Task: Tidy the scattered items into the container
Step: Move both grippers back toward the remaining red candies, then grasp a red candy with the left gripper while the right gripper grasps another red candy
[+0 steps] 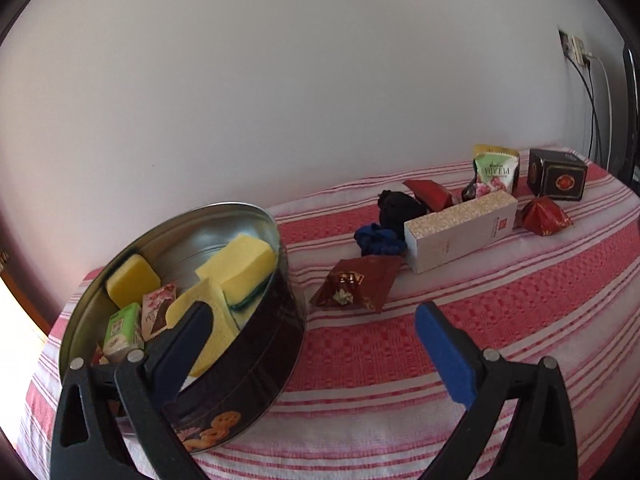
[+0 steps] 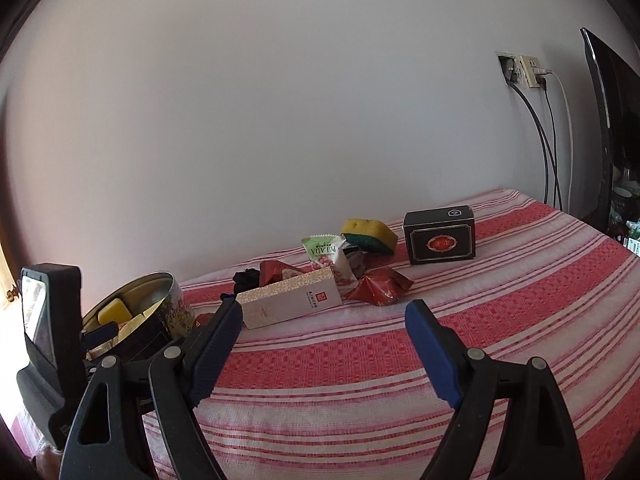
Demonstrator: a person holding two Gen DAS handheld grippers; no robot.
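A round dark tin (image 1: 256, 364) at the table's left holds yellow sponges (image 1: 240, 264) and snack packets (image 1: 156, 312); it also shows in the right wrist view (image 2: 160, 320). My left gripper (image 1: 316, 320) is open and empty, its left finger over the tin's rim. My right gripper (image 2: 324, 316) is open and empty, above the cloth in front of a long white box (image 2: 288, 304). Scattered beyond lie red pyramid packets (image 1: 356, 284) (image 2: 380, 286), a green packet (image 2: 324, 252), a yellow-green sponge (image 2: 370, 236), a black box (image 2: 440, 236), and dark blue and black cloth bundles (image 1: 380, 238).
The table wears a red and white striped cloth (image 2: 400, 360) and stands against a white wall. Cables (image 2: 548, 140) hang from a wall socket at the right. A dark monitor edge (image 2: 604, 120) stands at the far right. The left gripper's body (image 2: 48, 340) shows beside the tin.
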